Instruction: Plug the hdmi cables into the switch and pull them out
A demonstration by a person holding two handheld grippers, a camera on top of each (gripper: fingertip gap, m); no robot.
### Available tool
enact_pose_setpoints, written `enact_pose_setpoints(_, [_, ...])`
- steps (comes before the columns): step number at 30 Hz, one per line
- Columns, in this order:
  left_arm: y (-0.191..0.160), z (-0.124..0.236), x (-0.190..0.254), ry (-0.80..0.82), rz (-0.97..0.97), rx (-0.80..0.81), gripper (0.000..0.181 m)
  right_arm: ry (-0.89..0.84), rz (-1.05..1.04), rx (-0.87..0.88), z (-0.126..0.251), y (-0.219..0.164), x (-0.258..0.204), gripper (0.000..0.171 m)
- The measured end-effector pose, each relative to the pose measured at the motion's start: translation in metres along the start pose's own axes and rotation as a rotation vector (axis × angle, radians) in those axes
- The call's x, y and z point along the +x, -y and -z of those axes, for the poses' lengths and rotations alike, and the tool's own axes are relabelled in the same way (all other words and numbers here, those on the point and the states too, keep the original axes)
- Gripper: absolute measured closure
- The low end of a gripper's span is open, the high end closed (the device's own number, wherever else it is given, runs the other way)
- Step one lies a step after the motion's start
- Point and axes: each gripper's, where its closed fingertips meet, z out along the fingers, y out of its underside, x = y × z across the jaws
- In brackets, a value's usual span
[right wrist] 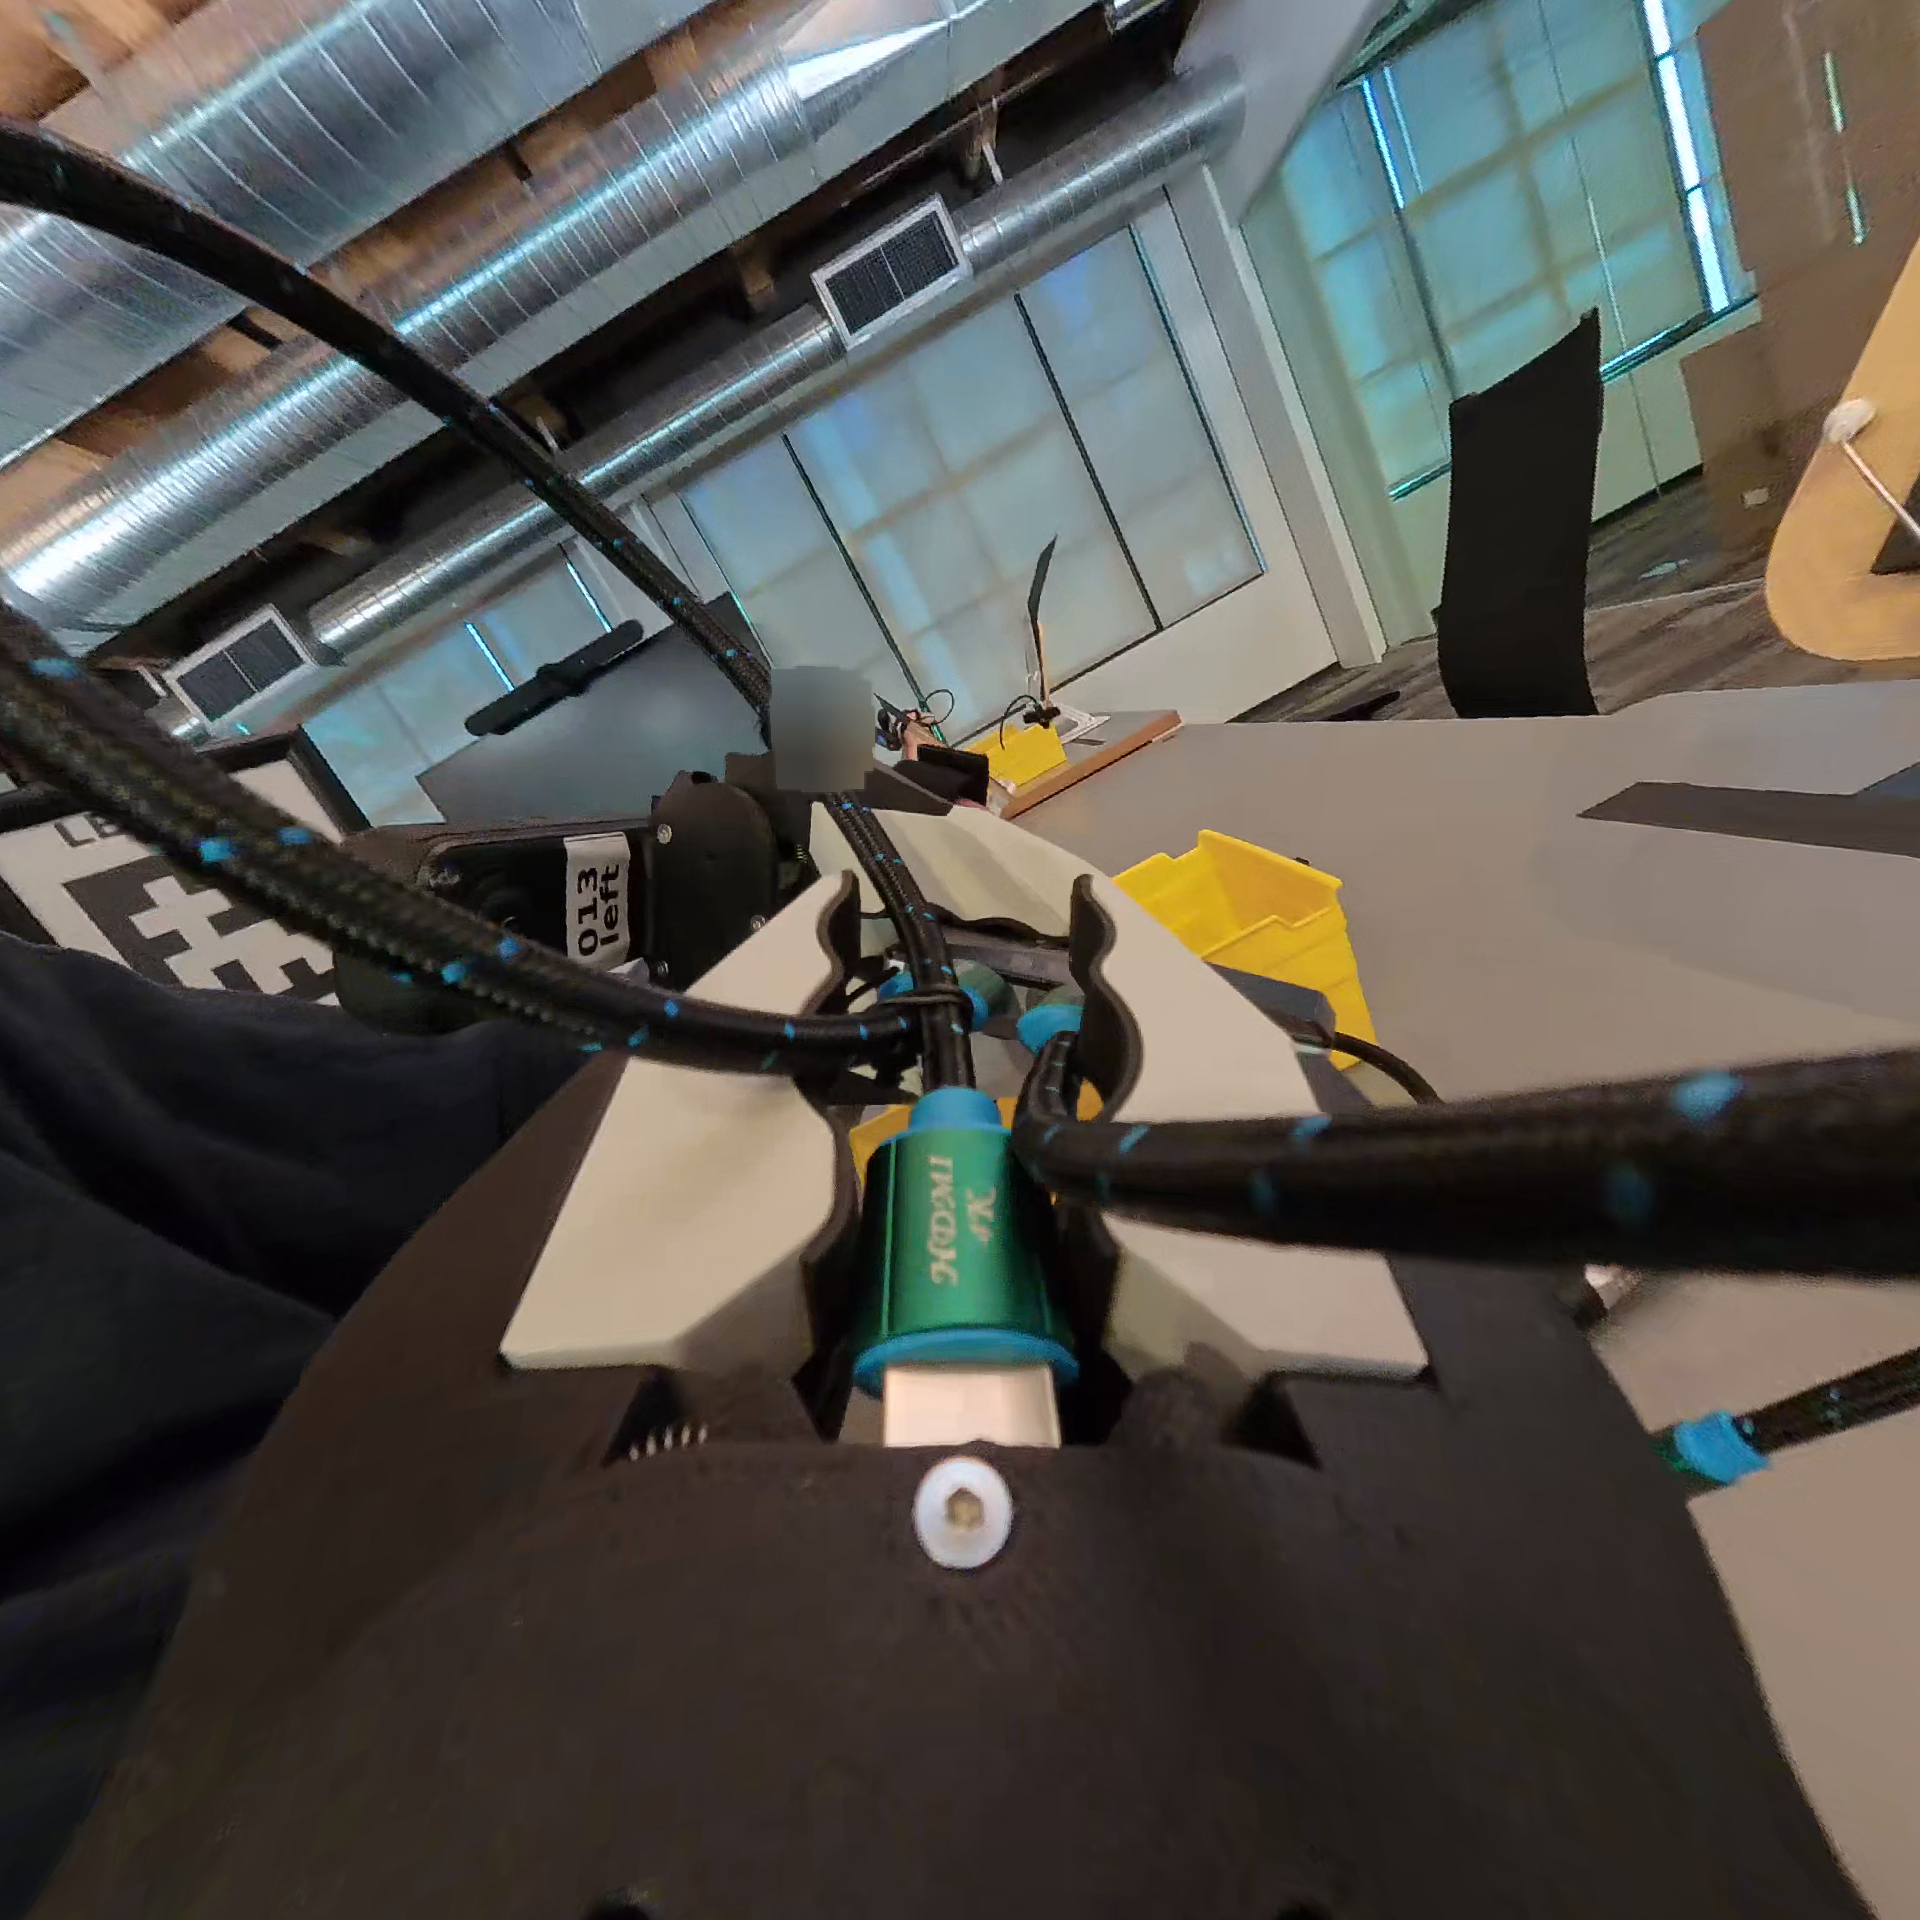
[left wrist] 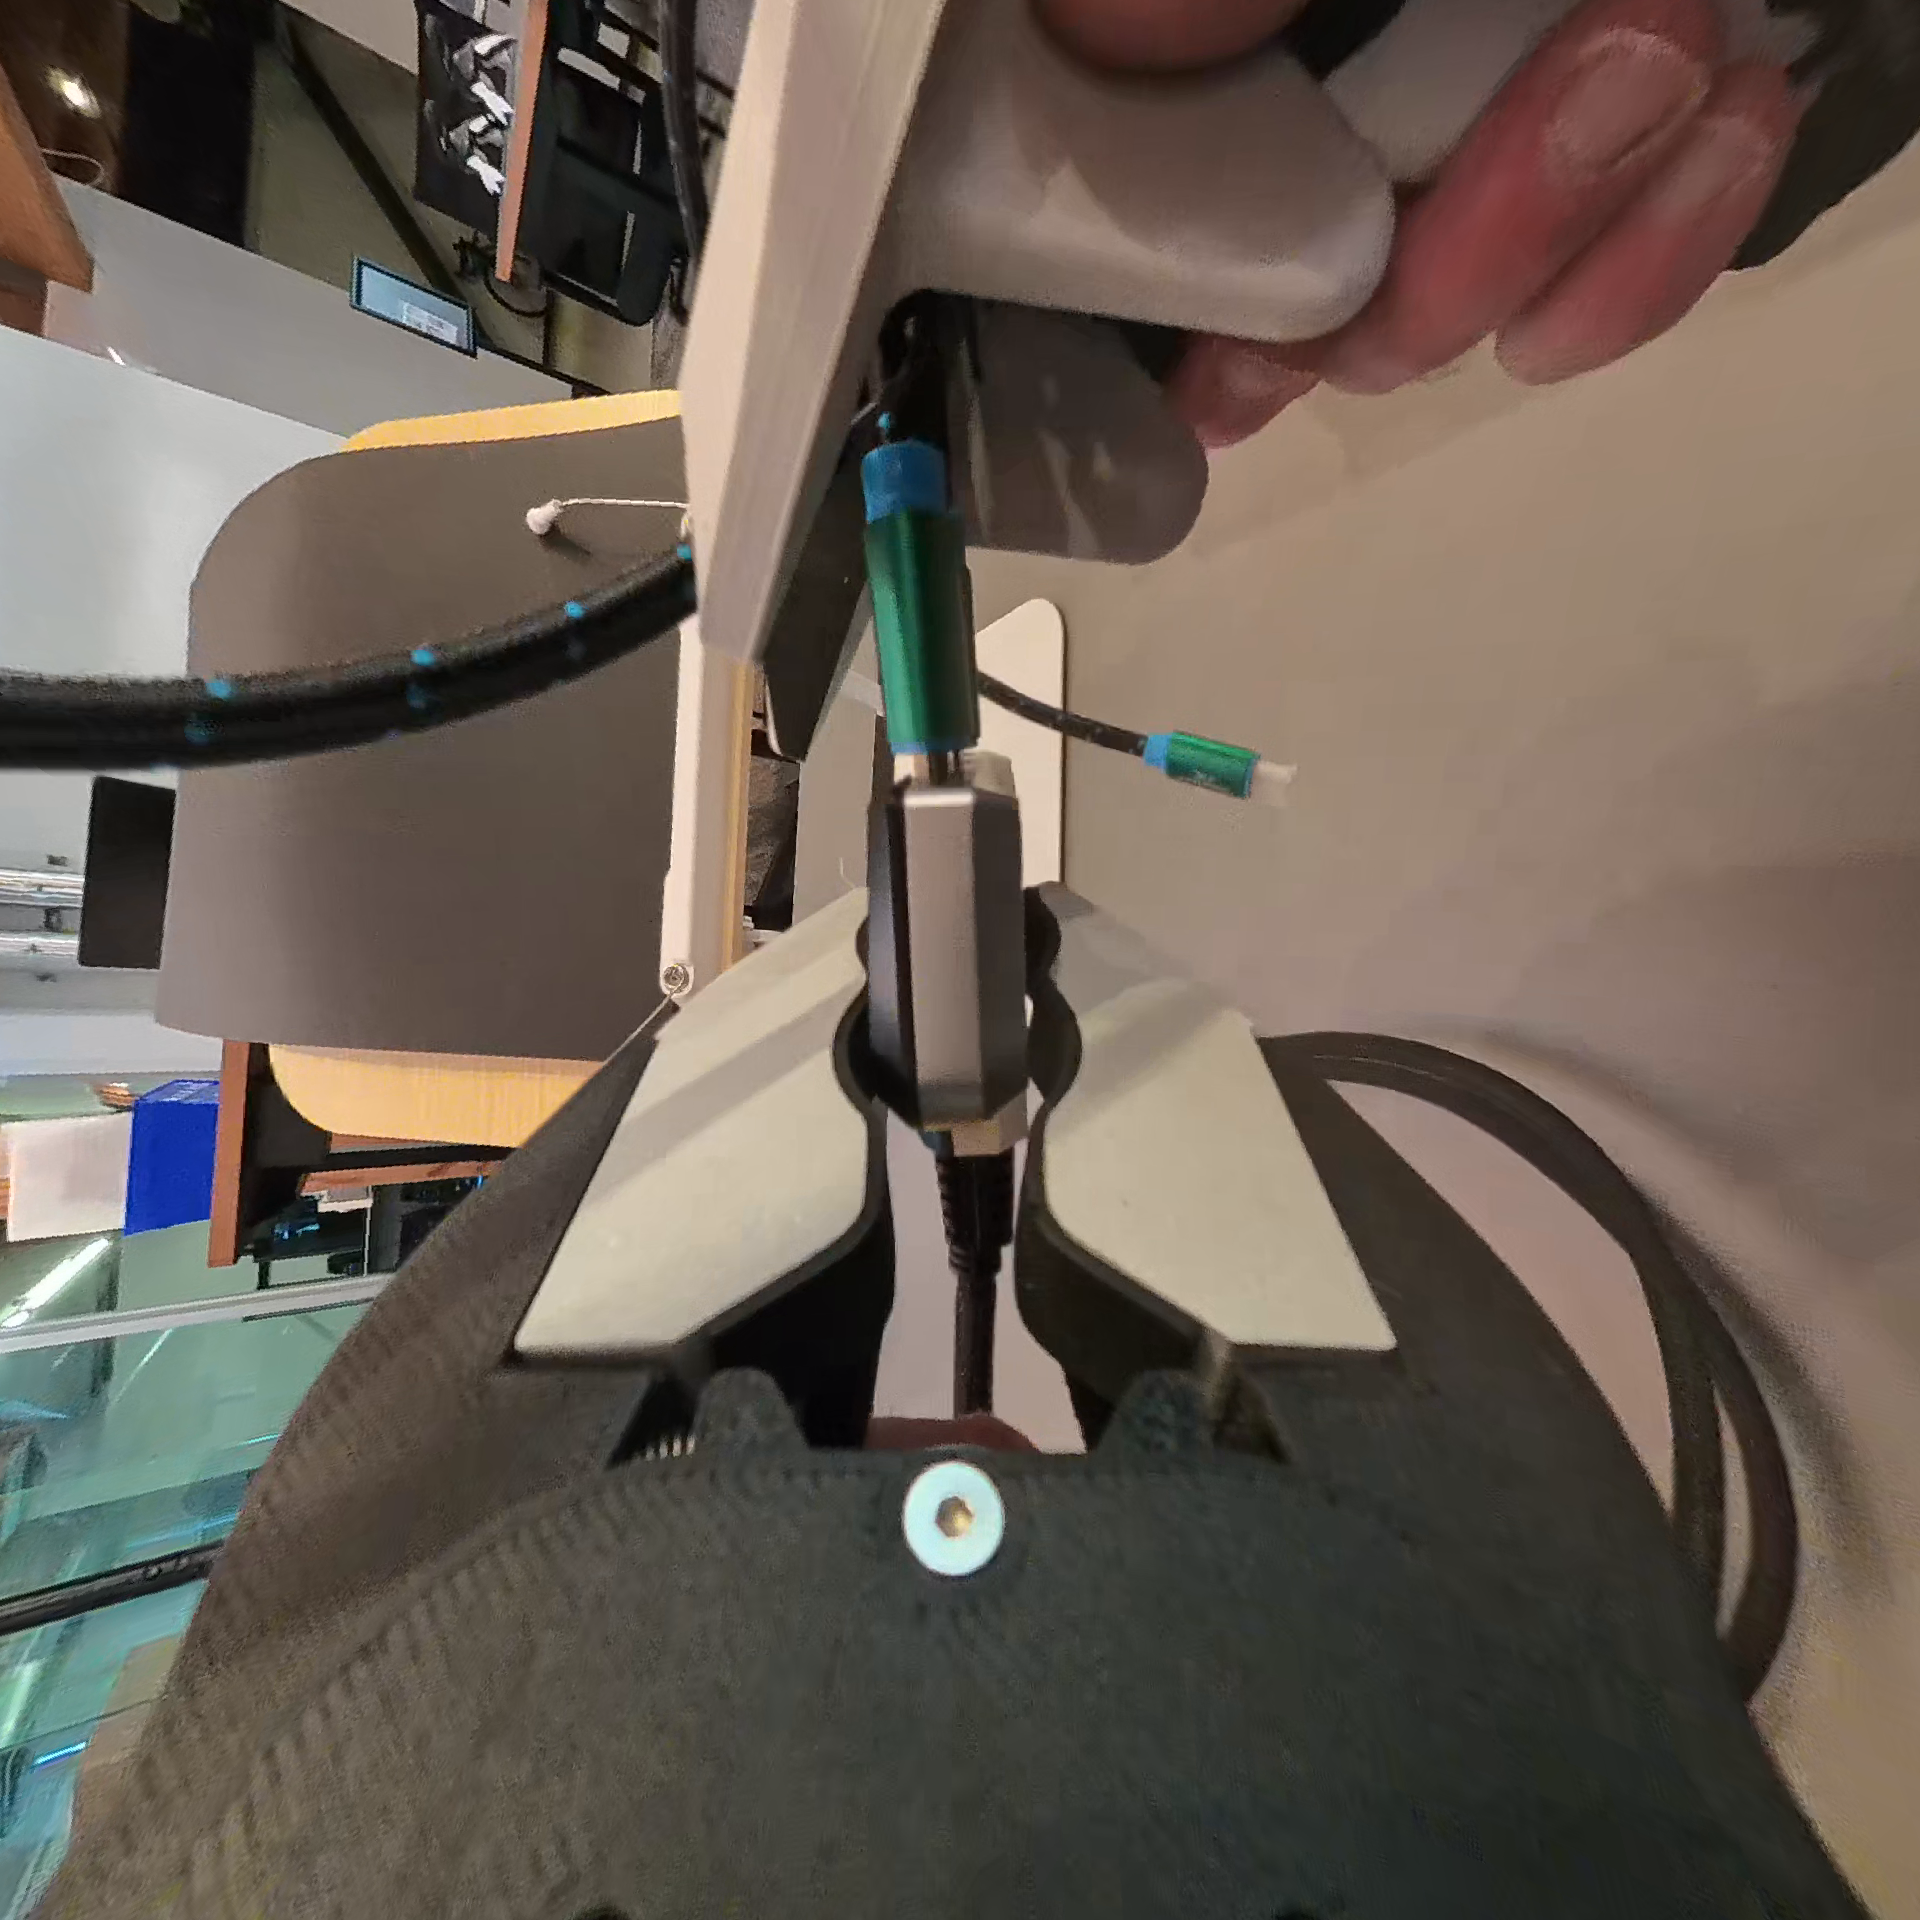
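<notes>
two braided cables (right wrist: 312, 914) — glossy green plug (right wrist: 961, 1247)

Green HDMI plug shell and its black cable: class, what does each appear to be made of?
Green HDMI plug shell: probably anodised metal, given its satin sheen and streaked highlights. Black cable with blue flecks: woven fabric braid, the criss-cross weave showing clearly.

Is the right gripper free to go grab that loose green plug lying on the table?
Probably not yet. The right gripper already looks shut on a green HDMI plug, so it would have to let go first. The spare plug itself lies in the open on the table, nothing covering it.
</notes>
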Motion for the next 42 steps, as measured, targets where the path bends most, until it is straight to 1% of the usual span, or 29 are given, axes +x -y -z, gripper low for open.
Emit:
enact_pose_setpoints(2, [0.002, -0.002, 0.001, 0.0, 0.013, 0.0, 0.158, 0.002, -0.024, 0.028, 0.001, 0.002, 0.0, 0.134])
enact_pose_setpoints(4, [0.004, -0.007, 0.002, 0.004, 0.021, -0.016, 0.149, -0.024, -0.027, 0.03, -0.001, -0.001, 0.001, 0.136])
enact_pose_setpoints(5, [0.003, -0.01, 0.003, 0.004, 0.016, -0.037, 0.149, -0.04, -0.012, 0.031, -0.002, -0.002, 0.001, 0.136])
enact_pose_setpoints(8, [0.003, -0.015, 0.006, 0.003, 0.04, -0.067, 0.159, -0.093, 0.047, 0.018, -0.003, -0.001, 0.001, 0.136])
enact_pose_setpoints(13, [0.001, -0.016, 0.006, 0.014, 0.054, -0.106, 0.159, -0.114, 0.078, -0.008, -0.003, -0.004, 0.002, 0.135])
enact_pose_setpoints(16, [-0.002, -0.014, -0.002, 0.057, 0.063, -0.123, 0.158, -0.137, 0.1, -0.037, 0.003, -0.003, 0.0, 0.121])
enact_pose_setpoints(18, [-0.01, -0.011, -0.011, 0.091, 0.082, -0.142, 0.159, -0.186, 0.151, -0.074, 0.013, -0.002, 0.002, 0.112])
enact_pose_setpoints(19, [-0.013, -0.01, -0.014, 0.102, 0.096, -0.142, 0.159, -0.196, 0.172, -0.092, 0.017, -0.002, 0.001, 0.114])
enact_pose_setpoints(21, [-0.019, -0.007, -0.022, 0.121, 0.114, -0.153, 0.159, -0.176, 0.19, -0.148, 0.021, -0.008, -0.006, 0.126])
enact_pose_setpoints(22, [-0.021, -0.005, -0.026, 0.144, 0.108, -0.159, 0.159, -0.167, 0.198, -0.159, 0.021, -0.009, -0.009, 0.129])
enact_pose_setpoints(27, [-0.011, -0.001, -0.03, 0.183, 0.024, -0.156, 0.159, -0.197, 0.19, -0.166, 0.003, -0.011, -0.01, 0.131])
enact_pose_setpoints(30, [-0.008, 0.0, -0.031, 0.213, -0.022, -0.172, 0.159, -0.238, 0.213, -0.149, -0.002, -0.009, -0.005, 0.139])
enact_pose_setpoints(31, [-0.008, 0.001, -0.032, 0.218, -0.028, -0.176, 0.159, -0.224, 0.217, -0.144, -0.004, -0.009, -0.008, 0.139])
enact_pose_setpoints(32, [-0.008, 0.002, -0.033, 0.217, -0.039, -0.177, 0.159, -0.198, 0.219, -0.139, -0.007, -0.009, -0.012, 0.144])
enact_pose_setpoints(35, [-0.009, 0.002, -0.033, 0.22, -0.063, -0.193, 0.159, -0.209, 0.23, -0.166, -0.007, -0.007, -0.013, 0.139])
enact_pose_setpoints(37, [-0.008, 0.003, -0.036, 0.221, -0.07, -0.194, 0.159, -0.21, 0.221, -0.148, -0.006, -0.004, -0.013, 0.141])
enact_pose_setpoints(39, [-0.008, 0.004, -0.039, 0.229, -0.087, -0.203, 0.159, -0.232, 0.278, -0.161, -0.004, -0.002, -0.013, 0.142])
enact_pose_setpoints(42, [-0.008, 0.005, -0.042, 0.235, -0.064, -0.202, 0.159, -0.217, 0.269, -0.118, 0.0, 0.006, -0.018, 0.144])
